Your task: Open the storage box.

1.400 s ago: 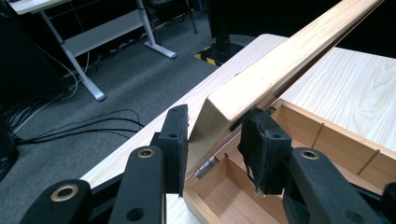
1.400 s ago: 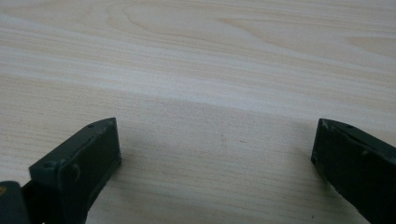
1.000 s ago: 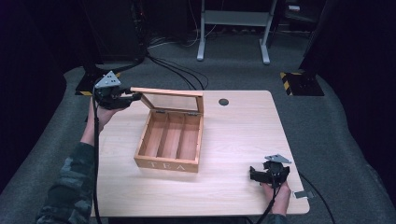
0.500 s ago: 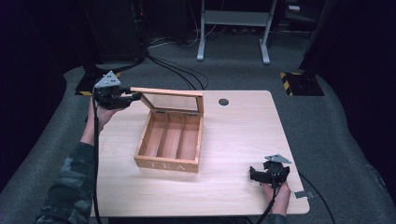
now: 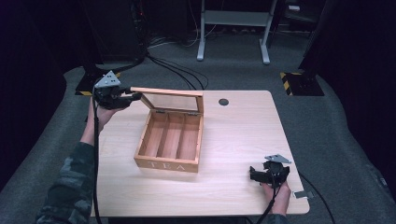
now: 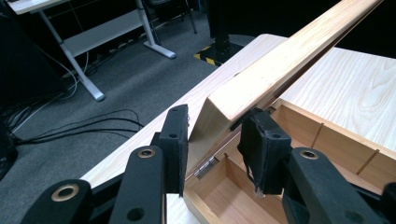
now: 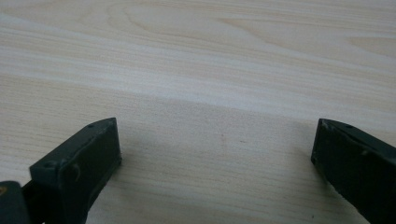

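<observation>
A wooden tea box (image 5: 170, 140) with three empty compartments stands mid-table, its glass-paned lid (image 5: 170, 100) raised. My left gripper (image 5: 133, 96) is at the lid's upper left corner. In the left gripper view the jaws (image 6: 215, 140) close on that corner of the lid (image 6: 280, 60), with the box's inside (image 6: 243, 186) below them. My right gripper (image 5: 261, 175) rests near the table's front right, away from the box. Its jaws (image 7: 215, 149) stand wide apart over bare wood with nothing between them.
The light wooden table (image 5: 243, 130) has a dark round cable hole (image 5: 223, 101) at its back edge. A small metal piece (image 5: 301, 194) lies at the front right corner. Black cables (image 5: 173, 70) and a grey desk frame (image 5: 233, 28) are on the carpet behind.
</observation>
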The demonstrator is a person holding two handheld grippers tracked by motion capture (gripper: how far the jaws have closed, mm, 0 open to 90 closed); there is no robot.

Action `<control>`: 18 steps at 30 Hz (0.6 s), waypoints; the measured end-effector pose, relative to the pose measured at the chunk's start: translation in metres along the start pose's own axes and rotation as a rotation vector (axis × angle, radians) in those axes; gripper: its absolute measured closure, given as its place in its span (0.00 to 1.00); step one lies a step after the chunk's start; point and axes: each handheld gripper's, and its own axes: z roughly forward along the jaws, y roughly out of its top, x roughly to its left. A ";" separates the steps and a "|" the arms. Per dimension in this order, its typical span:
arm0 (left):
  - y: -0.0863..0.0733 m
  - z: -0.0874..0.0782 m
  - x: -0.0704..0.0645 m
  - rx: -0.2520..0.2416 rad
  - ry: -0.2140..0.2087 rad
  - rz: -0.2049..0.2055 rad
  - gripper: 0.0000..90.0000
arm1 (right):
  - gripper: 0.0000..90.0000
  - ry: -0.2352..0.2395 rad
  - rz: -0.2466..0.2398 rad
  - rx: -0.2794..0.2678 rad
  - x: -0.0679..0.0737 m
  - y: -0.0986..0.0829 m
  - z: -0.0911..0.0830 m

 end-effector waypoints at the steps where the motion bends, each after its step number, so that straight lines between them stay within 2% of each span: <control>1: 0.000 0.000 0.000 0.000 0.001 0.000 0.69 | 0.01 -0.001 0.000 0.004 0.000 0.000 0.000; 18: 0.000 0.000 0.000 0.000 0.001 0.001 0.69 | 0.01 -0.001 0.000 0.005 0.000 0.000 0.000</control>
